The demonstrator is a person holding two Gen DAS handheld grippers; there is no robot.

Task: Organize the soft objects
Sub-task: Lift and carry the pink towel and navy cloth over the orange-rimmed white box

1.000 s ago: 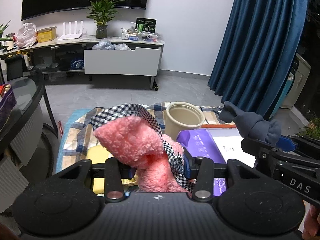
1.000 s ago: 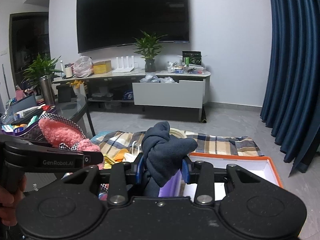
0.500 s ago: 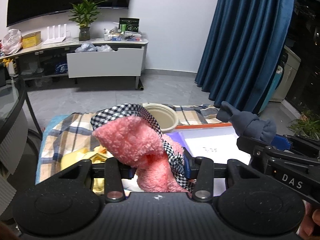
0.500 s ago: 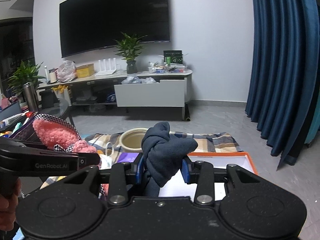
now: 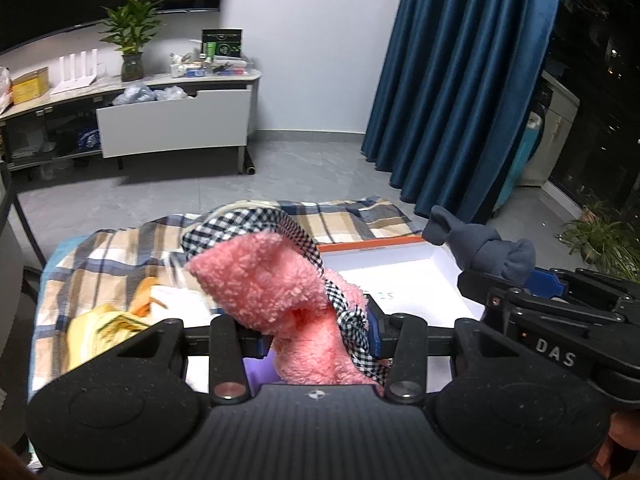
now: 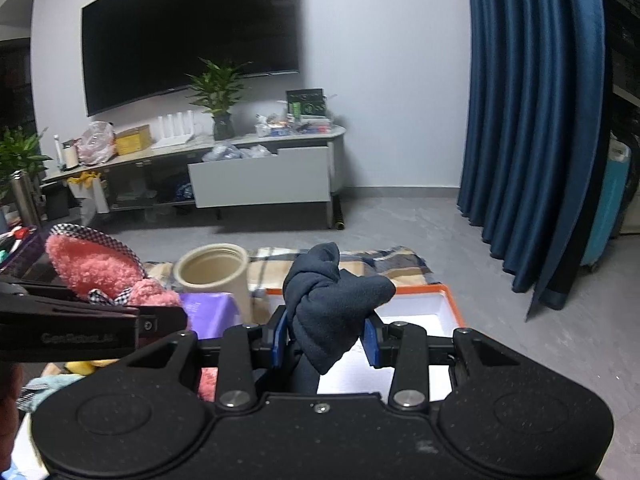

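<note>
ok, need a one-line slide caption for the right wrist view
Right gripper clamps a dark blue cloth above an orange-rimmed white box, left gripper alongside holding a pink fleece item.

Right gripper (image 6: 326, 334) clamps a dark sock (image 6: 334, 300) (probably balled) above the orange-rimmed box (image 6: 448, 300).

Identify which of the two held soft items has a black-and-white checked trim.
The pink fleecy item, clamped in the left tool. Checked fabric edges its fluffy pile, whereas the cloth in the right tool is plain dark blue, without trim.
</note>
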